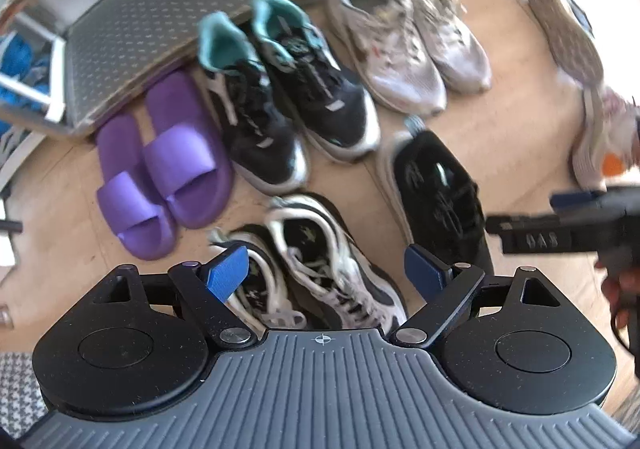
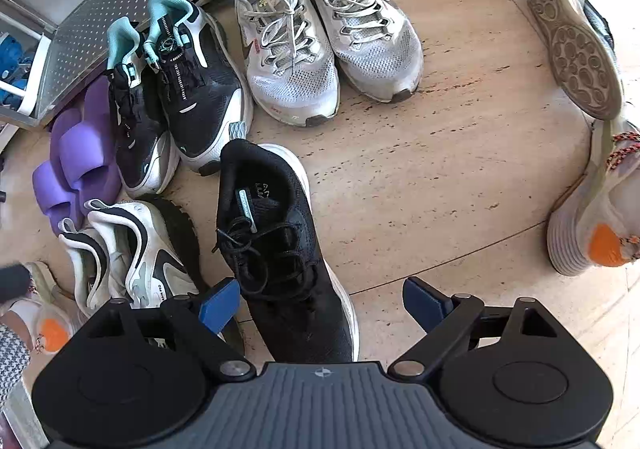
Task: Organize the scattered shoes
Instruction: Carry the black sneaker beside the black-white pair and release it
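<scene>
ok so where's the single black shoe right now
In the right wrist view the black shoe lies on the floor left of centre, alone, just right of the black-and-white sneakers and in front of the teal-lined pair.

both wrist views face down, sharing floor shoes

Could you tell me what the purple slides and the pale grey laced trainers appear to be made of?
Purple slides: probably moulded foam or soft rubber; matte, seamless, one solid colour.
Pale grey laced trainers: woven mesh uppers, the fine perforated weave showing in the right wrist view, with fabric laces and what look like rubber toe tips.
</scene>
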Motion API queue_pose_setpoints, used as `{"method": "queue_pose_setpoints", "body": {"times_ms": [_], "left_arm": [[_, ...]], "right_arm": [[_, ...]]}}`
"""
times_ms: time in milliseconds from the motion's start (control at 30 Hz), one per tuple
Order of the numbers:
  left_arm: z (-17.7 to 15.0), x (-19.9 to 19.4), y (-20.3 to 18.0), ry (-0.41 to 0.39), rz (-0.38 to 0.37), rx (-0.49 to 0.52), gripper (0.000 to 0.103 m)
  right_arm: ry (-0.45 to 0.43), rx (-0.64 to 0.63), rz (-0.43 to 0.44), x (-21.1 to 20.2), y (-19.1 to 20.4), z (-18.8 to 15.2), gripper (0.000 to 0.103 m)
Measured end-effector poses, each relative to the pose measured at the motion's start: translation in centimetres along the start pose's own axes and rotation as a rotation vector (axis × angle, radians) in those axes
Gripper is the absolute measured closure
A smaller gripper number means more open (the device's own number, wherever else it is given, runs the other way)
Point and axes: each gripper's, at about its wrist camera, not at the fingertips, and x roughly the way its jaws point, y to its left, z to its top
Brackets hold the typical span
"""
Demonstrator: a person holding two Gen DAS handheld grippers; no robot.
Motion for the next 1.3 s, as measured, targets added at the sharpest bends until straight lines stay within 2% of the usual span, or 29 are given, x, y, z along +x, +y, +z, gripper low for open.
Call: {"method": "queue_pose_setpoints", "body": {"times_ms": [167, 400, 533, 600, 633, 667, 733, 867, 1067, 1133, 1300], "left_arm": [[-0.1, 1.0, -0.9, 0.040, -0.019, 0.019, 0.014], [0.3, 1.4, 2.2, 0.049, -0.001, -0.110, 0.014], [0.5, 1.6, 3.2, 0.053, 0.003, -0.142, 0.014], [0.5, 1.7, 3.5, 0.056, 0.007, -0.145, 0.014], [0.5, 1.7, 3.6, 0.058, 0.008, -0.144, 0.014], [0.5, 1.8, 3.6, 0.059, 0.008, -0.143, 0.014], [0.5, 1.8, 3.7, 0.061, 0.004, -0.141, 0.014], [0.6, 1.7, 3.7, 0.057, -0.004, -0.145, 0.014], [0.5, 1.5, 3.6, 0.052, -0.004, -0.140, 0.014], [0.5, 1.7, 3.6, 0.056, -0.002, -0.138, 0.014], [0.6, 1.8, 3.1, 0.059, 0.006, -0.114, 0.014]], "right_arm": [[0.056, -0.103, 0.011, 1.8, 1.4, -0.2, 0.013], [0.082, -0.248, -0.029, 5.5, 4.3, 0.7, 0.009], [0.107, -0.289, -0.070, 8.3, 5.9, 1.3, 0.009], [0.120, -0.298, -0.100, 9.5, 6.2, 1.4, 0.011], [0.123, -0.296, -0.100, 9.8, 6.1, 1.3, 0.015], [0.127, -0.276, -0.067, 9.9, 5.9, 1.3, 0.029], [0.139, -0.240, -0.054, 9.9, 5.6, 1.3, 0.032], [0.210, -0.250, -0.050, 9.8, 5.8, 0.4, 0.033], [0.174, -0.303, -0.031, 9.5, 8.2, 0.5, 0.034], [0.176, -0.329, -0.058, 9.6, 9.2, 0.6, 0.034], [0.182, -0.304, -0.042, 9.9, 8.5, 1.1, 0.028]]}}
